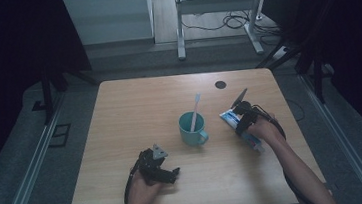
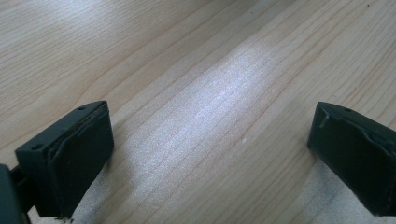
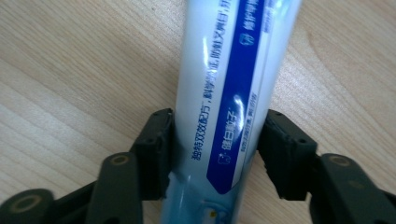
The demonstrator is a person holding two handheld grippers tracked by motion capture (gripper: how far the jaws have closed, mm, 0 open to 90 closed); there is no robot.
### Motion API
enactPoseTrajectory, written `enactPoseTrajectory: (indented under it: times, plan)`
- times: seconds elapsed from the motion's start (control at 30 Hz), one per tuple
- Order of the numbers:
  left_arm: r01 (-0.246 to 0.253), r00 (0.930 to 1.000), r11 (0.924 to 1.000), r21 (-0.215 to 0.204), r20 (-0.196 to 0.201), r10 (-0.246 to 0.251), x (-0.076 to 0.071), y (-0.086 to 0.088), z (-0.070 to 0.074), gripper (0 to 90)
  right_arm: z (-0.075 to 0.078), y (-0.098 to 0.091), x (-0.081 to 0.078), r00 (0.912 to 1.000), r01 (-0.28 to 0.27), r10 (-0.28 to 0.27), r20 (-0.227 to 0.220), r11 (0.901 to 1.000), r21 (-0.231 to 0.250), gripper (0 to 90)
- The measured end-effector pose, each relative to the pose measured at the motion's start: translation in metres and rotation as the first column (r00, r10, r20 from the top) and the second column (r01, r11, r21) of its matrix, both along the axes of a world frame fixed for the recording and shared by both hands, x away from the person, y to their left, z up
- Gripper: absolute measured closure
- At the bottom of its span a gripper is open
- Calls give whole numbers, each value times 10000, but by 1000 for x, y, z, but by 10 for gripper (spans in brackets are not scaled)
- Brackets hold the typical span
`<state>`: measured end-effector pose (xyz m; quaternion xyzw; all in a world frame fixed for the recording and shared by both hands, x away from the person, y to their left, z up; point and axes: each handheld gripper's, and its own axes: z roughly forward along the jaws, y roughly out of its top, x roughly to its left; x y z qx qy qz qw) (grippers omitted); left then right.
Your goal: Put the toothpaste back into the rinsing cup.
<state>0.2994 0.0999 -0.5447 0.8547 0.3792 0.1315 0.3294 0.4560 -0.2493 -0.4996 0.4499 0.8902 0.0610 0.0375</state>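
Nearest the person, the left tongs (image 1: 168, 169) rest on the wooden counter (image 1: 120, 118), jaws spread wide over bare wood. Farther in, a teal mug (image 1: 192, 128) stands mid-counter with a toothbrush (image 1: 196, 109) upright in it. To its right lies the toothpaste tube (image 3: 233, 84), long axis running away from the right tongs (image 3: 215, 149), whose jaws appear to pinch its sides, though contact on one side is hard to confirm.

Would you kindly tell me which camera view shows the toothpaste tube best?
The right gripper view: the toothpaste tube looms close between the right gripper's pads, print legible. The high view shows it small, partly under that gripper.
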Motion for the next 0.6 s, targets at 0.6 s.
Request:
enactPoseTrajectory:
  times: [0.6]
  plan:
    - [-2,10000,10000,-1,-1,2,0,0,0,3,11,-4,-9,9986,-384,362,391,9975,587,697]
